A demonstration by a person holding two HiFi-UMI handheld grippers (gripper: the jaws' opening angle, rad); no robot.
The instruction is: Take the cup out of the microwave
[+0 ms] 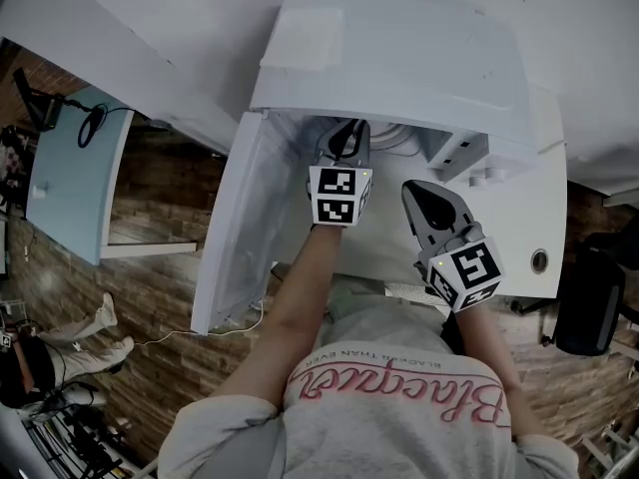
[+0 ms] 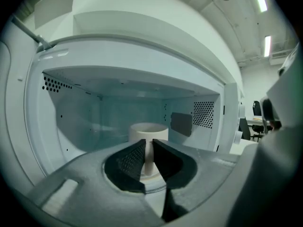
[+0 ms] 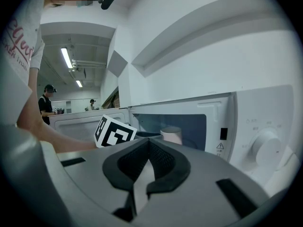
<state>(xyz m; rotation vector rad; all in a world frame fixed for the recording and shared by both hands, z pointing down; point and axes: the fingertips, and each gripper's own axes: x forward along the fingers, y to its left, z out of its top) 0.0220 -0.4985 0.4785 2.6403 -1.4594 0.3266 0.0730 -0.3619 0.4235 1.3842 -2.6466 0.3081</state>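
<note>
A pale cup point(image 2: 148, 130) stands inside the open white microwave point(image 1: 399, 58), near the front of its cavity. My left gripper point(image 2: 148, 148) reaches into the cavity point(image 1: 344, 138) and its jaws stand narrowly apart, shut on the cup's handle, which fills the gap between them. In the right gripper view the cup point(image 3: 171, 134) shows just inside the opening, right of the left gripper's marker cube point(image 3: 113, 132). My right gripper point(image 1: 424, 196) hangs outside, in front of the control panel, shut with nothing in it point(image 3: 149, 143).
The microwave door point(image 1: 235, 238) swings open to the left. A control dial point(image 3: 267, 148) sits on the panel at right. A light blue table point(image 1: 70, 168) and a seated person point(image 1: 40, 357) are at left, a black chair point(image 1: 589, 307) at right.
</note>
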